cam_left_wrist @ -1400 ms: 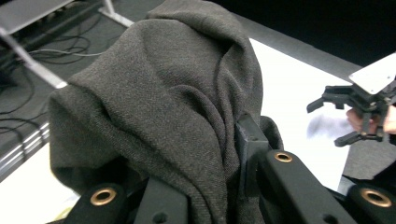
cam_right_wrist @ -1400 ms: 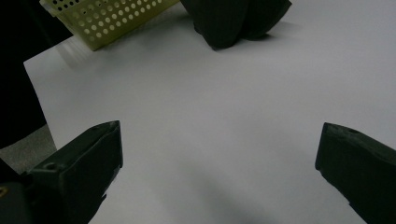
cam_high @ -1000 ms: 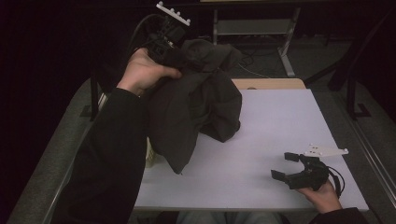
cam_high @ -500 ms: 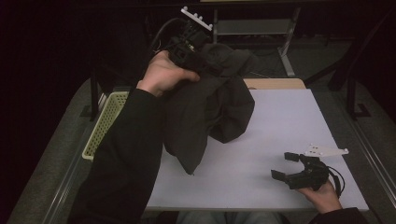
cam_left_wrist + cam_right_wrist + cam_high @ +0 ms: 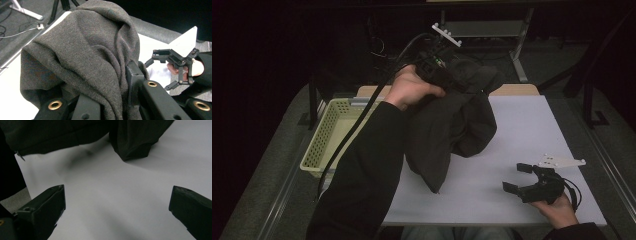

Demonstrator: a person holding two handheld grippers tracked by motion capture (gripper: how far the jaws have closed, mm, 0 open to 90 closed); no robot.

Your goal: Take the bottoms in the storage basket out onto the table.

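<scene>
Your left tool (image 5: 447,80) is clamped on the dark garment (image 5: 457,125), hanging over the surface's (image 5: 512,135) far-left part; lower it slowly, spreading flat. Right tool (image 5: 524,182) rests apart, near-right corner.

basket (image 5: 328,137) left of table (image 5: 532,125), cloth (image 5: 457,125) above table
</scene>
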